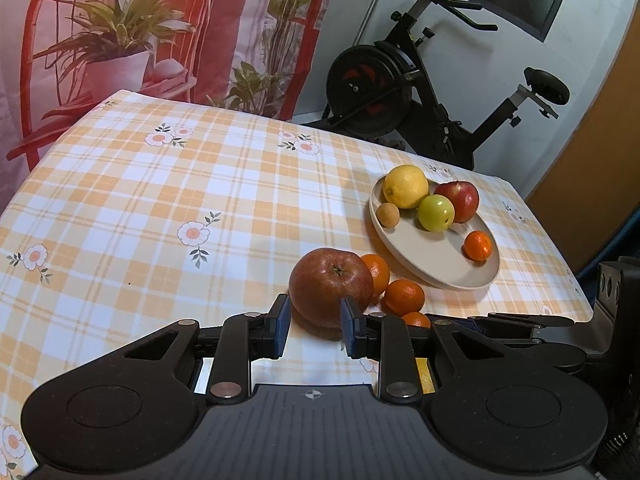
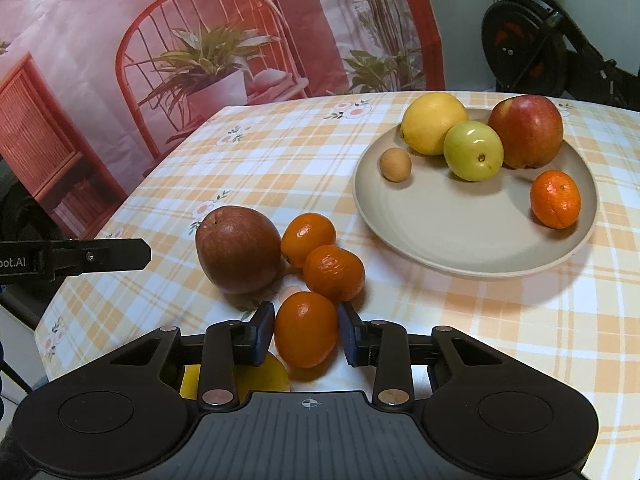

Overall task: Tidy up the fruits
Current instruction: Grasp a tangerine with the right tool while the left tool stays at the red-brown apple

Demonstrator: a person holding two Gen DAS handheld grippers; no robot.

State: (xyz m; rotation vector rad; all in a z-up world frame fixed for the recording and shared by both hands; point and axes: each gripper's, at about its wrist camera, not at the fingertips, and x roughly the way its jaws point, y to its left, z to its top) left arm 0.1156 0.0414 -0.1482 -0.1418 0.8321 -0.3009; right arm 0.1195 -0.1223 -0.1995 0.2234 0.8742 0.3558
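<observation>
A large red-brown apple (image 1: 330, 292) lies on the checked tablecloth, with two mandarins (image 1: 404, 296) beside it. My left gripper (image 1: 314, 322) sits just short of the apple, jaws drawn in with nothing between them; its finger (image 2: 100, 256) ends clear of the apple (image 2: 238, 250). My right gripper (image 2: 306, 332) is shut on a third mandarin (image 2: 306, 328), pads against both its sides. The beige plate (image 2: 460, 232) holds a lemon (image 2: 434, 124), a green apple (image 2: 474, 150), a red apple (image 2: 526, 132), a mandarin (image 2: 555, 199) and a small tan fruit (image 2: 395, 165).
The table's near edge runs just under both grippers, and a yellow round thing (image 2: 260, 376) shows below the right one. An exercise bike (image 1: 400, 92) stands beyond the far edge. A printed backdrop (image 2: 160, 60) hangs behind the table.
</observation>
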